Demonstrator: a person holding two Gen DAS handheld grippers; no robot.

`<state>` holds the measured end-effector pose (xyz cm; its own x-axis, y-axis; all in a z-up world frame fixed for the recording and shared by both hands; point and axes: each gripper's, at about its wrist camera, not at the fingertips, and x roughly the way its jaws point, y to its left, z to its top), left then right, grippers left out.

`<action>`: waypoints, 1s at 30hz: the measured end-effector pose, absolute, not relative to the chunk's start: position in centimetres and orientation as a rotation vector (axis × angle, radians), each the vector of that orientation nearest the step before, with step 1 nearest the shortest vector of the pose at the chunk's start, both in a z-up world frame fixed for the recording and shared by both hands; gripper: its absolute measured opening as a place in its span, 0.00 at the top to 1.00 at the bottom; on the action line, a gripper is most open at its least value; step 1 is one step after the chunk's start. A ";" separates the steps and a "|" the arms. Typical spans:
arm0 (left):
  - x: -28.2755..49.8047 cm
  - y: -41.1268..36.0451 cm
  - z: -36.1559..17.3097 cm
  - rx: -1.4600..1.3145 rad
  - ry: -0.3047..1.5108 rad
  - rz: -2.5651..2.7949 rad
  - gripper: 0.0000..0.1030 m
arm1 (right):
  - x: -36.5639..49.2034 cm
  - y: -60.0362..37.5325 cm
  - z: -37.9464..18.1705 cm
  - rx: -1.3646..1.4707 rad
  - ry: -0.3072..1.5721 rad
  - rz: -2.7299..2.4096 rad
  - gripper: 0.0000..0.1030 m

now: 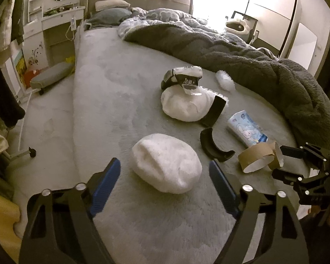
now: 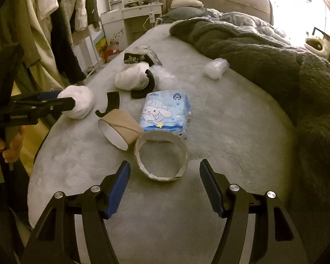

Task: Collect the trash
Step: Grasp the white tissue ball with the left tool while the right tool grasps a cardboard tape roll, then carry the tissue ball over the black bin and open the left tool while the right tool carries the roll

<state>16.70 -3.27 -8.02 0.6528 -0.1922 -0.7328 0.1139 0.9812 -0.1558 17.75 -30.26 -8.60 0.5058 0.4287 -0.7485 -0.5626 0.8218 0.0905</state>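
Note:
Trash lies on a grey fleece bed cover [image 1: 112, 114]. My left gripper [image 1: 165, 176] is open with a white wad [image 1: 167, 162] between its fingers, untouched; the same wad shows in the right wrist view [image 2: 80, 104]. My right gripper [image 2: 164, 176] is open just before a short cardboard ring [image 2: 161, 156]. A second cardboard ring [image 2: 118, 132] lies left of it; both show in the left wrist view [image 1: 257, 157]. A blue tissue pack [image 2: 166, 112] lies behind them. Further back are a second white wad [image 1: 184, 105], curved black pieces [image 1: 213, 147], a crumpled wrapper [image 1: 183, 77] and a plastic ball [image 1: 225, 80].
A dark fleece blanket [image 1: 242, 55] is heaped along the right side of the bed. Pillows [image 1: 111, 15] and the headboard are at the far end. A white dresser [image 1: 55, 22] and hanging clothes [image 2: 61, 22] stand left of the bed, with a low stool [image 1: 51, 76] on the floor.

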 end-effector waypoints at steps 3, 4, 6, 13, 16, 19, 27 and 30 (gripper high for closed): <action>17.3 -3.3 -8.6 -0.119 0.864 -0.195 0.29 | 18.2 -30.0 -8.8 -0.183 0.860 0.608 0.36; 17.5 -3.3 -8.8 -0.114 0.865 -0.194 0.30 | 18.3 -30.0 -8.9 -0.183 0.863 0.608 0.36; 17.8 -3.4 -9.0 -0.115 0.865 -0.203 0.34 | 18.7 -30.1 -9.0 -0.183 0.869 0.609 0.40; 18.2 -3.5 -9.0 -0.148 0.865 -0.229 0.47 | 18.8 -29.9 -9.3 -0.178 0.888 0.631 0.54; 17.8 -3.4 -8.3 -0.154 0.851 -0.232 0.49 | 18.8 -30.3 -8.6 -0.175 0.870 0.596 0.54; 17.2 -3.3 -7.2 -0.147 0.821 -0.230 0.49 | 18.9 -30.8 -7.4 -0.149 0.837 0.563 0.54; 16.1 -2.5 -4.7 -0.114 0.754 -0.198 0.49 | 19.4 -29.7 -4.8 -0.092 0.790 0.520 0.54; 15.8 -1.8 -4.3 -0.107 0.744 -0.181 0.49 | 19.6 -28.8 -3.9 -0.073 0.773 0.530 0.54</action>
